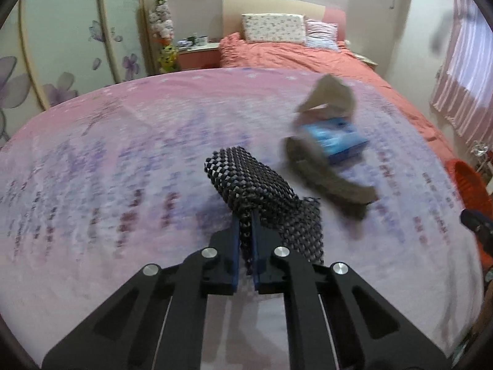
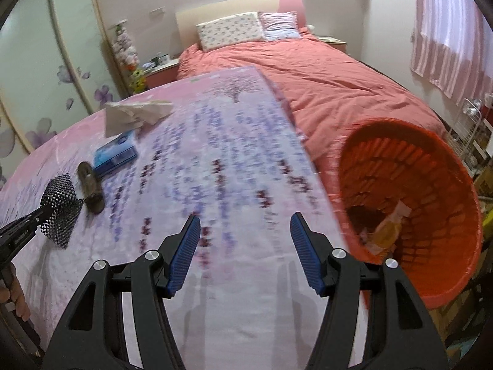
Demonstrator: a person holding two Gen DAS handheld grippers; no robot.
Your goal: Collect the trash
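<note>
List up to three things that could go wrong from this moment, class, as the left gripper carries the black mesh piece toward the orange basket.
1. The left gripper pinches only one edge of the black mesh piece; the loose rest may snag or slip free.
2. The orange basket is tilted, so trash inside might spill.
3. The open right gripper hangs between mesh and basket and could block the path.
</note>
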